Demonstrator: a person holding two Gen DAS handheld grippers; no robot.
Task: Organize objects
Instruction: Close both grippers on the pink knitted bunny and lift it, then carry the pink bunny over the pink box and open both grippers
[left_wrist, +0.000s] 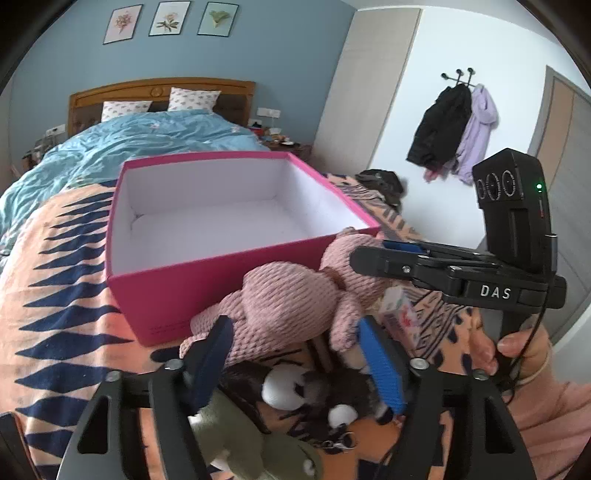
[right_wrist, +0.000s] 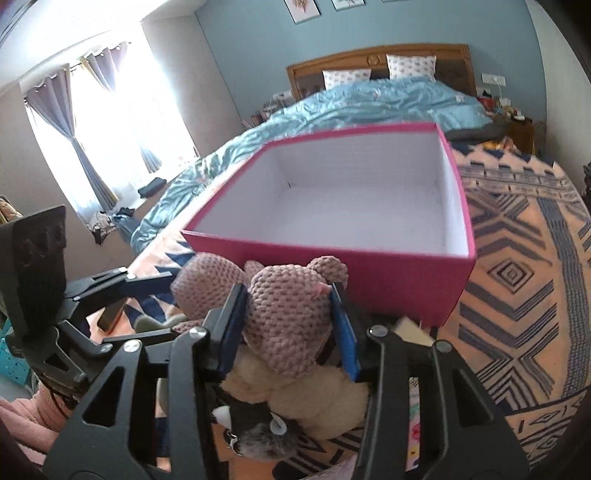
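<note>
A pink knitted plush bear (left_wrist: 291, 299) lies against the near wall of an open pink box (left_wrist: 207, 266) with a white, empty inside. My right gripper (right_wrist: 290, 314) is shut on the bear's head (right_wrist: 291, 317); it also shows in the left wrist view (left_wrist: 373, 254), reaching in from the right. My left gripper (left_wrist: 295, 347) is open, its fingers on either side of the bear's body and legs. Below lie a black-and-white plush (left_wrist: 291, 387), a green plush (left_wrist: 236, 432) and a cream plush (right_wrist: 314, 395). The box also shows in the right wrist view (right_wrist: 369, 273).
All this rests on an orange and navy patterned blanket (left_wrist: 62, 295) on a bed with a blue duvet (left_wrist: 110, 147). A small carton (left_wrist: 400, 314) lies right of the bear. Coats (left_wrist: 454, 129) hang on the far wall. A window with curtains (right_wrist: 92, 147) is at left.
</note>
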